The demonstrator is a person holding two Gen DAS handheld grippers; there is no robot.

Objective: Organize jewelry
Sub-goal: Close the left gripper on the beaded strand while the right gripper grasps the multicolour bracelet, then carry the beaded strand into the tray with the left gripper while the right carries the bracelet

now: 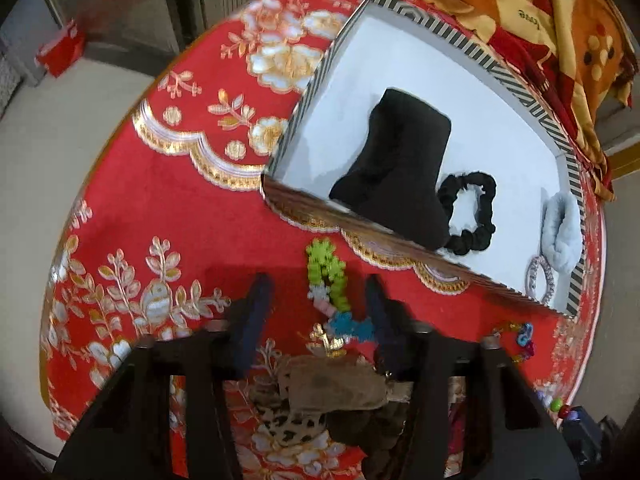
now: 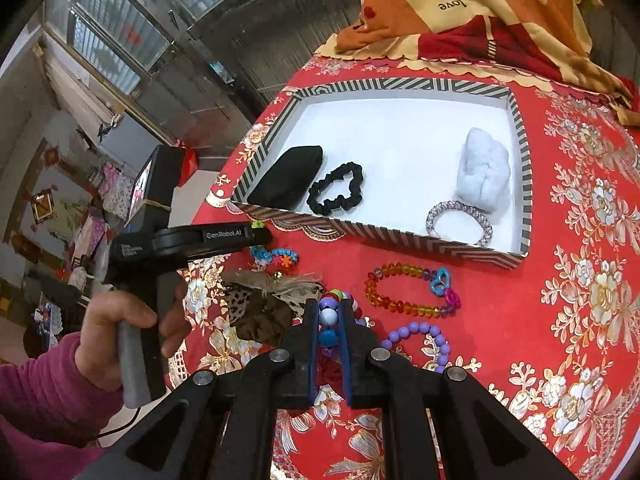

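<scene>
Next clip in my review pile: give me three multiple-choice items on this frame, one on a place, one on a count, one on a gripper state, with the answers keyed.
1. Where does the black scrunchie lie?
A. Inside the striped box
B. On the red tablecloth
C. On the orange pillow

2. How many things lie inside the box?
A. Two
B. Four
C. Six

3. What is the right gripper doing?
A. Standing wide open over bare cloth
B. Closed on a string of coloured beads
C. Holding the fluffy pale blue tie

Answers:
1 A, it sits on the white floor of the box beside the black pouch.
2 B, pouch, scrunchie, fluffy pale blue tie and clear coil tie.
3 B, the fingers pinch the beads between them.
</scene>
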